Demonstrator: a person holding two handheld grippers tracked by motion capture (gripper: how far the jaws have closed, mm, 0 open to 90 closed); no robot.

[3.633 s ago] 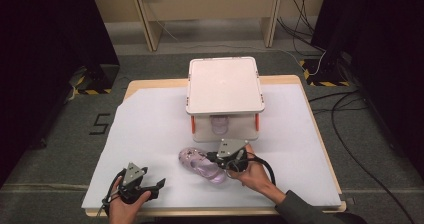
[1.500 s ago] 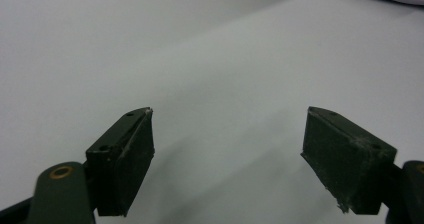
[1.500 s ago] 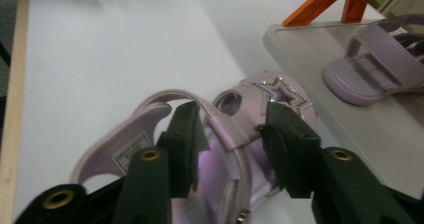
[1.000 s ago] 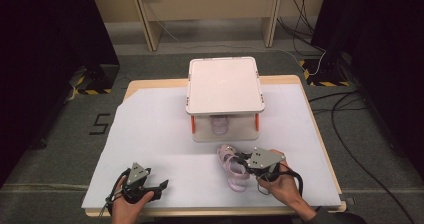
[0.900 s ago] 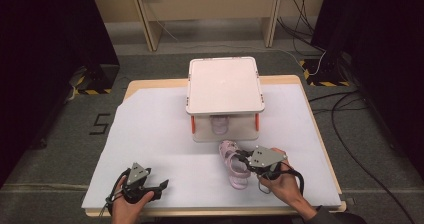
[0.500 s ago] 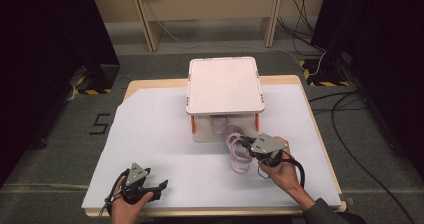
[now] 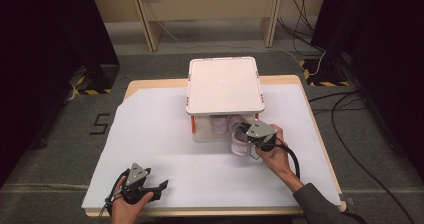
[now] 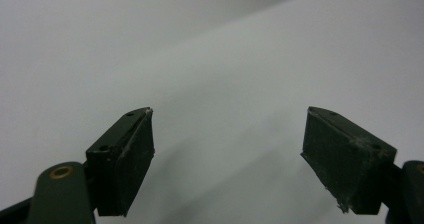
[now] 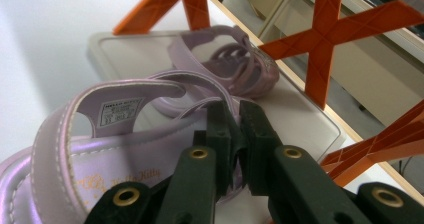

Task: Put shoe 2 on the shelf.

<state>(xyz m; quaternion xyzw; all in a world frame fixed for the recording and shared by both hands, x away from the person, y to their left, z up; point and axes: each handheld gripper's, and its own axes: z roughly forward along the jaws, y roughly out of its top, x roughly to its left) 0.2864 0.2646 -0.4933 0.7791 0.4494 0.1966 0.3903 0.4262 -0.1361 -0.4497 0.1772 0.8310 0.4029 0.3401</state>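
while the right gripper (image 9: 235,129) clenched a strap of the lilac sandal (image 9: 95,149), shiny with white stitching and a size label, it sat at the shelf's (image 7: 225,84) five o'clock edge; the left gripper (image 8: 227,164) gaped, holding nothing.

Black two-jaw left claw (image 8: 227,159), brass-ringed screw holes, grey three-cornered top plate (both claws) — dark grey sleeve (image 7: 320,204)
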